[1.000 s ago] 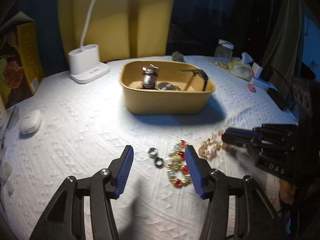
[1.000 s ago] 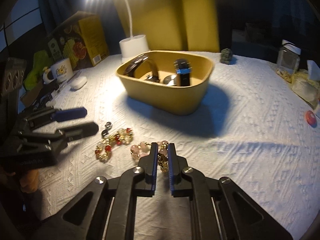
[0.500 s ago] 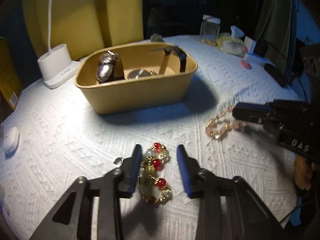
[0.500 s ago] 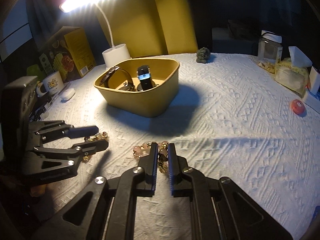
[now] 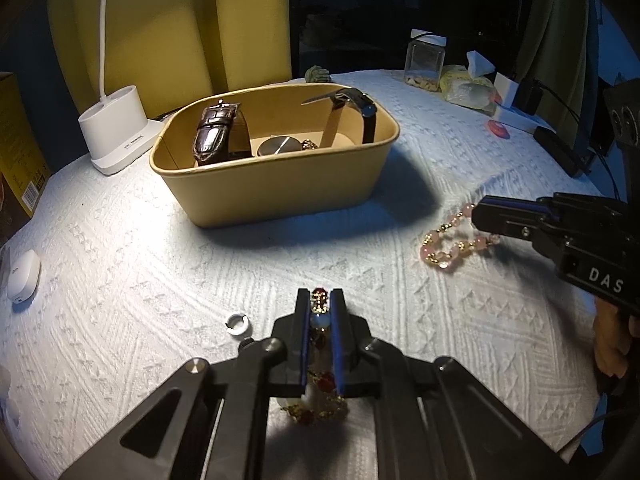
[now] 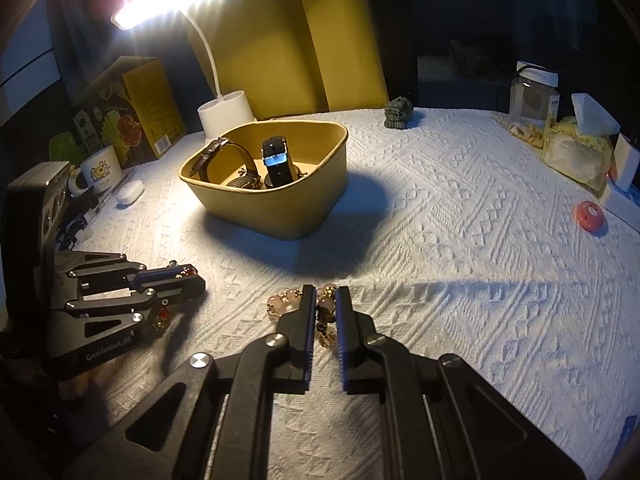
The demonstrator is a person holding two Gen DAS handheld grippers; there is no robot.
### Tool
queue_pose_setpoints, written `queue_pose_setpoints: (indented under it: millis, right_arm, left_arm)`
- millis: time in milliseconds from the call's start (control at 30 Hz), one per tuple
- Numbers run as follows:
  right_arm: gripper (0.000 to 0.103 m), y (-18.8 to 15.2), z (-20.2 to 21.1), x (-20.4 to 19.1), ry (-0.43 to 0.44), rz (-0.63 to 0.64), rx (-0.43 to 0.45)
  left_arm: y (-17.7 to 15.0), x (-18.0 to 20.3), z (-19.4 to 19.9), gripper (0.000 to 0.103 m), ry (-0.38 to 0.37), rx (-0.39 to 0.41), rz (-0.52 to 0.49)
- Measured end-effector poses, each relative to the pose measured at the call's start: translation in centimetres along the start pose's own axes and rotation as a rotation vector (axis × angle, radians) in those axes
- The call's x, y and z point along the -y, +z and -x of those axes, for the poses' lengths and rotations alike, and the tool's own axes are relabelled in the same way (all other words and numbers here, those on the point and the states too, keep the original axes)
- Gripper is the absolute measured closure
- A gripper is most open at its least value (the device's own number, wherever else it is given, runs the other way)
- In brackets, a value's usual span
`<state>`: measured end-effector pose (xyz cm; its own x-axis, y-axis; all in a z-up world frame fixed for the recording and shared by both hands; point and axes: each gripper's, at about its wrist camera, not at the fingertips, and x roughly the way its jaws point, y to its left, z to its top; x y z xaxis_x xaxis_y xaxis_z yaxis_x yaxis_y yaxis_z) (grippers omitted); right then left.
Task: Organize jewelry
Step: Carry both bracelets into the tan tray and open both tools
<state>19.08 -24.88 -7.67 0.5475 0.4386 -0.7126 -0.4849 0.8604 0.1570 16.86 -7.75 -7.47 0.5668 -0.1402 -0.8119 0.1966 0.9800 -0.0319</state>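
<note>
My left gripper (image 5: 320, 300) is shut on a red, white and gold bead bracelet (image 5: 320, 320), which hangs a little above the cloth; it also shows in the right wrist view (image 6: 188, 276). My right gripper (image 6: 324, 300) is shut on a pink and gold bead bracelet (image 6: 280, 304), which lies partly on the cloth; it also shows in the left wrist view (image 5: 444, 248). A tan box (image 5: 280, 200) ahead holds a brown-strap watch (image 5: 216, 132), a black-strap watch (image 5: 360, 108) and a round watch face (image 5: 278, 146).
A small white ring (image 5: 237, 323) lies on the white cloth left of my left gripper. A white lamp base (image 5: 116, 132), yellow carton (image 6: 132, 112), mug (image 6: 100, 168), white case (image 5: 22, 276), jar (image 6: 532, 100), tissue pack (image 6: 580, 148), figurine (image 6: 396, 116) and red disc (image 6: 588, 216) ring the table.
My left gripper has closed on the red and gold bracelet and lifted it toward the box. My right gripper stays shut on the pink bracelet.
</note>
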Motion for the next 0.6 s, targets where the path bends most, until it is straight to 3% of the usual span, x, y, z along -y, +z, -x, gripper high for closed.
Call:
queue_pose_setpoints:
  millis: [600]
  right_arm:
    - [0.094, 0.3, 2.7, -1.9, -0.015, 0.046, 0.048]
  left_arm:
    - [-0.2, -0.7, 5.1, 0.095, 0.003, 0.108, 0.034]
